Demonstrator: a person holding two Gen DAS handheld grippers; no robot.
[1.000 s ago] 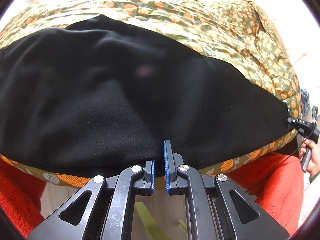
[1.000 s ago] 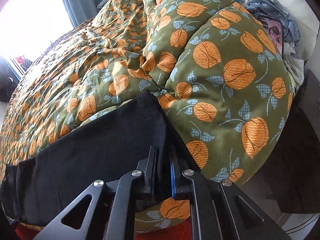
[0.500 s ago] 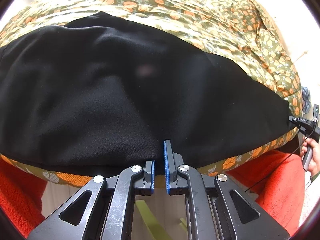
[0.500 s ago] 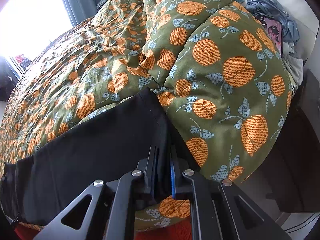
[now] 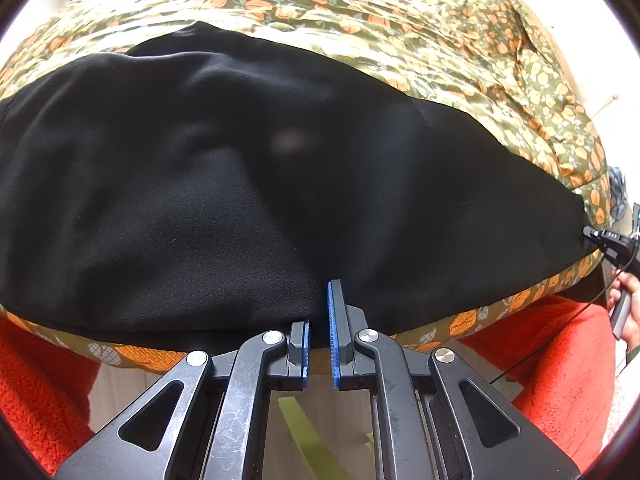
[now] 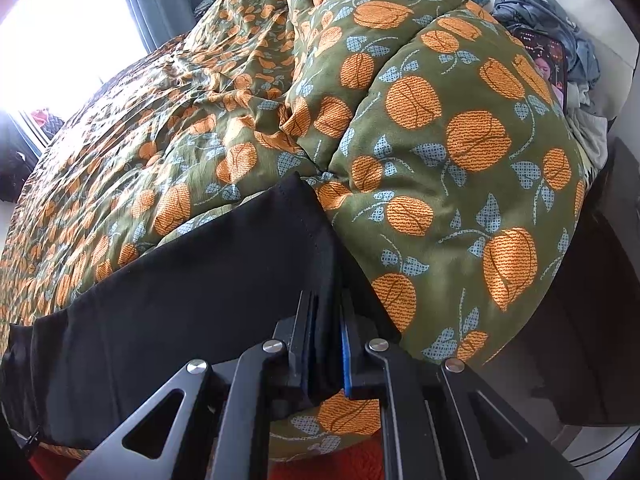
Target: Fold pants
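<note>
- An olive-green quilted bedspread printed with orange fruit and pale blue leaves (image 6: 460,144) is covering the whole bed and bulging into a high rumpled mound on the right side of the right wrist view.
- A pair of black, soft-woven fabric pants (image 5: 224,184) is lying spread flat across the near part of that bedspread, running along its front edge; in the right wrist view the stitched hem end (image 6: 224,280) is reaching up toward the mound.
- A bright orange-red fleecy blanket (image 5: 560,360) is hanging below the bedspread's front edge.
- A heap of blue-grey crumpled clothing (image 6: 560,20) is sitting at the far right edge of the bed, touching a dark phone-like screen beside it.
- The left gripper (image 5: 318,320) is sitting at the pants' near edge with its blue-padded jaws nearly together, black cloth running into the narrow gap; whether it is actually pinching cannot be told.
- The right gripper (image 6: 326,340) is clamping its jaws on a bunched fold at the pants' hem corner.
</note>
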